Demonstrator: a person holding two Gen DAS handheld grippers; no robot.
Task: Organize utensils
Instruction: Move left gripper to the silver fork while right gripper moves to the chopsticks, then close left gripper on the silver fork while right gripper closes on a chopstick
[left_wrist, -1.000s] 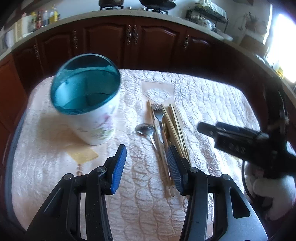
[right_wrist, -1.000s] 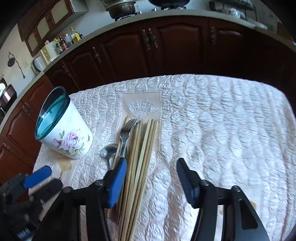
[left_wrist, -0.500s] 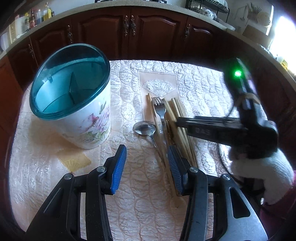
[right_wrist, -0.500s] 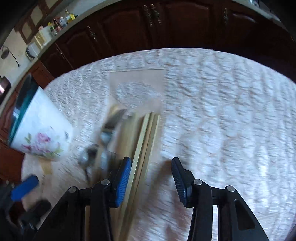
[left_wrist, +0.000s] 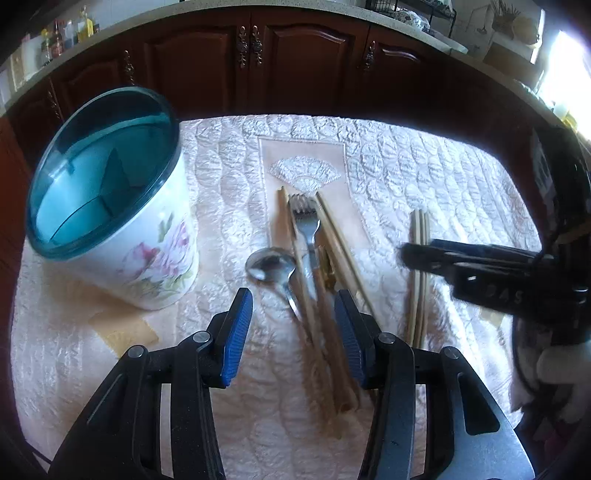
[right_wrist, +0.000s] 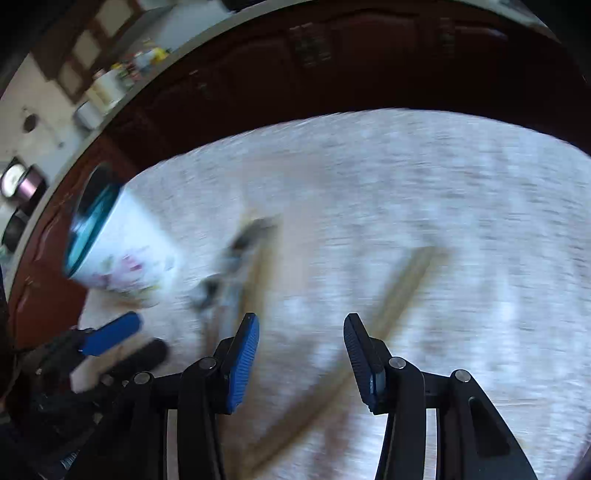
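In the left wrist view the quilted tablecloth (left_wrist: 424, 166) lies bare across the upper right, its far edge meeting dark cabinets (left_wrist: 295, 62), while the floral utensil holder (left_wrist: 147, 240) fills the left. At centre the fork (left_wrist: 304, 225), spoon (left_wrist: 271, 264) and chopsticks (left_wrist: 338, 240) run lengthwise from top to bottom of frame, tines up. A separate chopstick pair (left_wrist: 419, 273) lies right of centre, under the right gripper (left_wrist: 417, 254), whose fingers stand apart; the left gripper (left_wrist: 293, 334) is spread wide over the handles, gripping nothing.
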